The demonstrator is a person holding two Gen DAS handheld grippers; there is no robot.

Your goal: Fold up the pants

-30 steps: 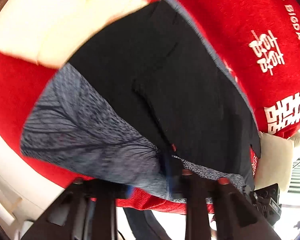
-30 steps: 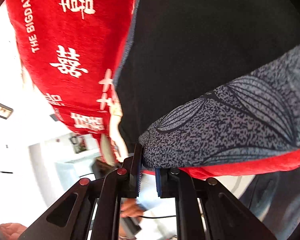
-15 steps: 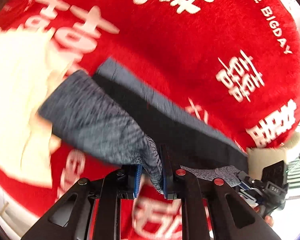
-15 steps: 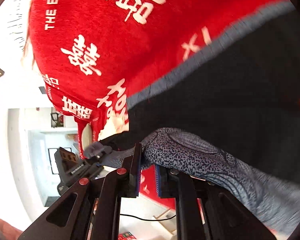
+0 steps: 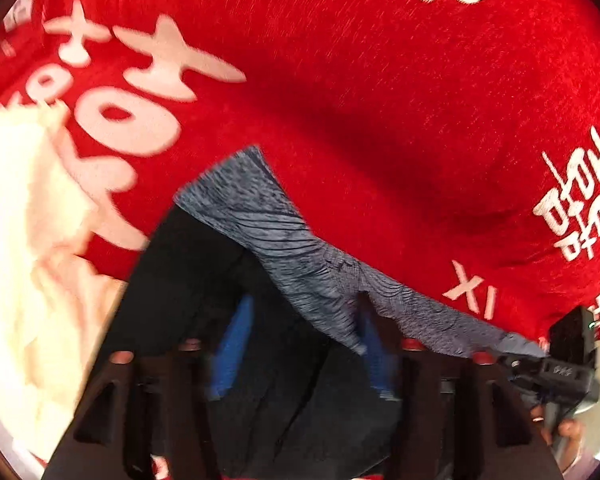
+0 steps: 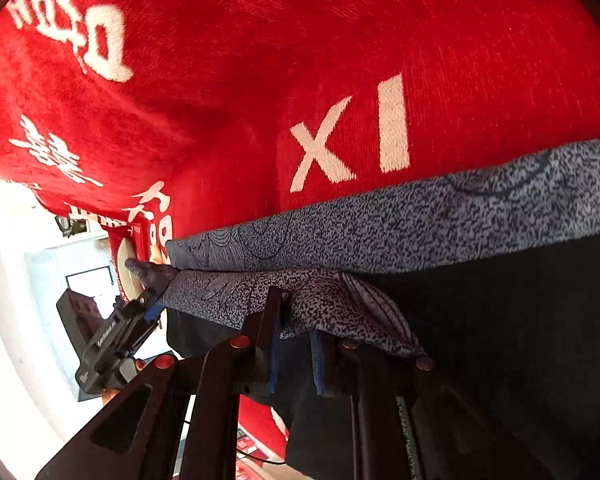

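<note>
The pants [image 5: 300, 248] are black with a grey patterned band and lie folded on a red blanket [image 5: 380, 100]. My left gripper [image 5: 302, 350] hovers over the black cloth. Its jaws are opening wide, and the grey edge lies loose beside the right pad, not pinched. In the right wrist view the grey band [image 6: 420, 224] runs across the black fabric [image 6: 500, 320]. My right gripper [image 6: 296, 332] still has a grey fold bunched between its fingertips, and its jaws are starting to open. The left gripper's body [image 6: 112, 332] shows at the fold's far end.
The red blanket [image 6: 260, 60] carries white lettering and covers the whole surface. A fluffy cream pillow [image 5: 20, 260] lies at the left. The right gripper's body [image 5: 560, 364] and a hand [image 5: 568, 428] show at the blanket's right edge. A bright room lies beyond.
Both grippers carried the grey edge across the black fabric, folding the pants over. The left gripper, shut on the cloth before, now stands wide and has let go.
</note>
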